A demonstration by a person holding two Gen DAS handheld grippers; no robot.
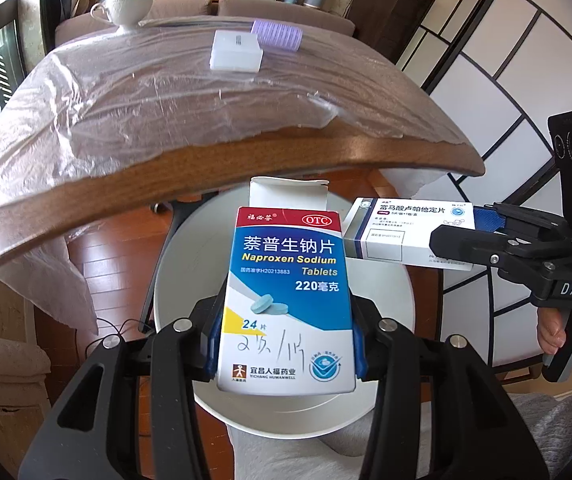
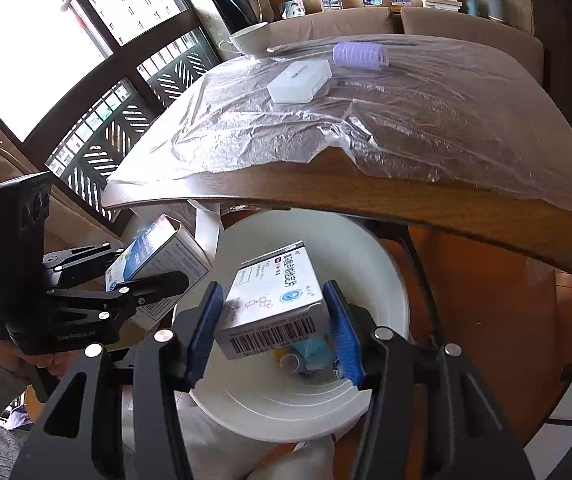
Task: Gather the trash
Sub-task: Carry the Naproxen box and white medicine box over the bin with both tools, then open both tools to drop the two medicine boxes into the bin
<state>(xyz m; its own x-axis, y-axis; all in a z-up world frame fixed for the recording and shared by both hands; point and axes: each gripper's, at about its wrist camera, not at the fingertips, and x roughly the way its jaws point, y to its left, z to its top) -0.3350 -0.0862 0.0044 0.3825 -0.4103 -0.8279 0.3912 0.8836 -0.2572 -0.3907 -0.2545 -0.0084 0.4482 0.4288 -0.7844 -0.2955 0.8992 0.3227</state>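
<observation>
Two medicine boxes hang over the white bin (image 2: 385,280), seemingly for dropping: left gripper (image 1: 286,344) clamps the blue box (image 1: 287,300), right gripper (image 2: 274,328) the white box (image 2: 274,296).

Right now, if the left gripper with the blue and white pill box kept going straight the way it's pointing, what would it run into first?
Most likely the white bin below the table edge: the left gripper, shut on the Naproxen box, points down into its opening. Depth is hard to judge.
</observation>
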